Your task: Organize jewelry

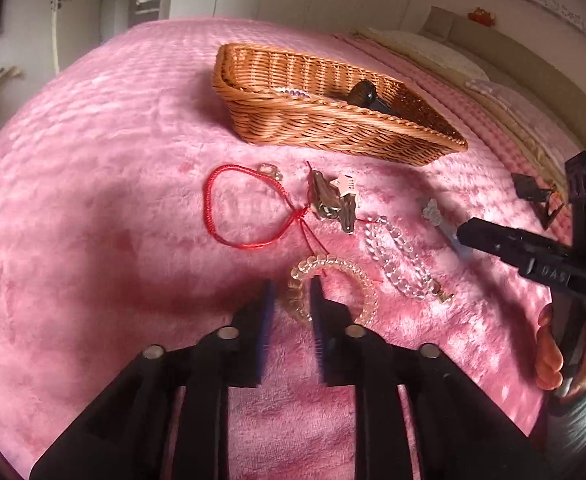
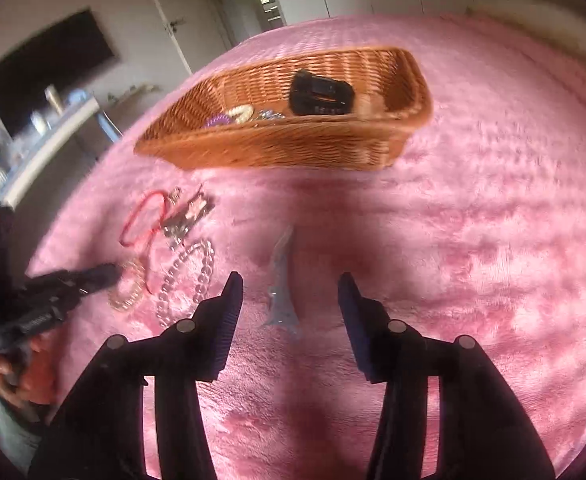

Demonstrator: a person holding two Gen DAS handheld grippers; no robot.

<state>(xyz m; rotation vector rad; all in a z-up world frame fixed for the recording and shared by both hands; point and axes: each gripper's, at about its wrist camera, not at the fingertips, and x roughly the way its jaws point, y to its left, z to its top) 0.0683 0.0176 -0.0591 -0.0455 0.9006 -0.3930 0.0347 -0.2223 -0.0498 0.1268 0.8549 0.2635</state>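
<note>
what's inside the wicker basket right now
In the wicker basket: a black clip-like item, a purple coil hair tie, something cream and silvery bits. The front wall hides the floor nearest it.

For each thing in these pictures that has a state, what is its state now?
Left gripper: fingers either side of the coil band, a gap between them; grip unclear.
Right gripper: open, above the blue clip.
Amber coil hair band: on the blanket.
Blue clip: lying flat, untouched.
Red cord bracelet: loose loop on the blanket.
Clear bead bracelet: lying stretched out.
Wicker basket: partly filled.
</note>
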